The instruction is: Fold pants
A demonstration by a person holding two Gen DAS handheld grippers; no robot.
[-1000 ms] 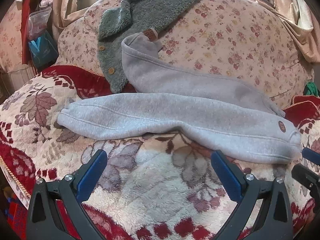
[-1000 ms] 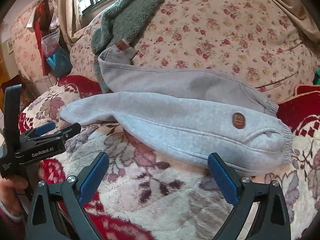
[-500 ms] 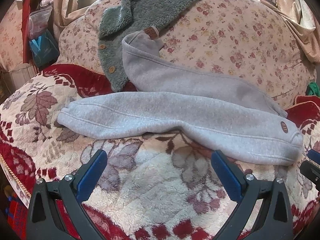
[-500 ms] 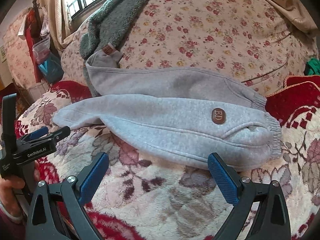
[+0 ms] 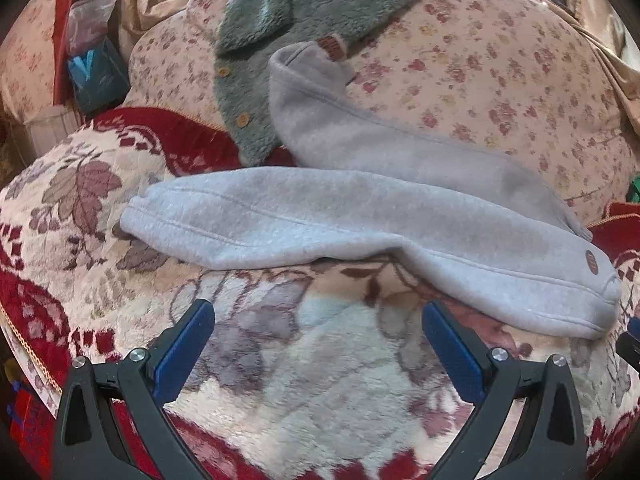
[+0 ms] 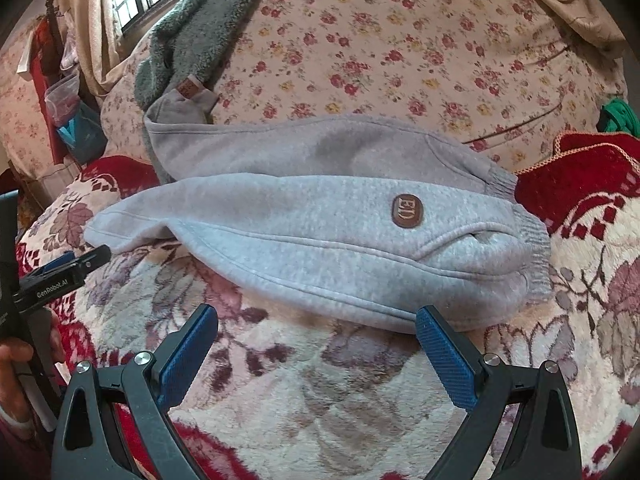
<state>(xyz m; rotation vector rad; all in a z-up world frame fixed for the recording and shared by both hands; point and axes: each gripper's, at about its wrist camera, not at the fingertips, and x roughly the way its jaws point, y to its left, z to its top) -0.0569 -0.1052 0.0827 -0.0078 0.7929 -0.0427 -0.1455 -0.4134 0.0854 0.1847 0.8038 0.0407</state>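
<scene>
Left gripper (image 5: 318, 344) sits wide open, its 2 blue pads spread apart over the floral blanket (image 5: 320, 400), gripping nothing. Just ahead of its fingers lie the grey pants (image 5: 320, 220), stretched sideways: one leg runs across directly in front, its cuff ahead and to the left, while the other leg angles away up the flowered cushion (image 5: 480, 60) behind. The waistband end lies ahead to the right, carrying a small brown patch (image 5: 590, 258). Farther back, a green fleece jacket (image 5: 320, 4) drapes over the cushion, and the far leg's cuff rests against it.

Right gripper (image 6: 316, 344), jaws also spread wide and empty, hovers over the blanket (image 6: 320, 400). The pants (image 6: 300, 232) fill the space just ahead; the ribbed waistband is ahead and right, and the right pad's tip sits just at the near edge of the fabric, though I cannot tell whether it touches. The patch (image 6: 407, 211) shows ahead, slightly right of centre. Off to the left, the left gripper (image 6: 60, 276) appears side-on, near the leg cuff, held in a hand (image 6: 16, 360).
</scene>
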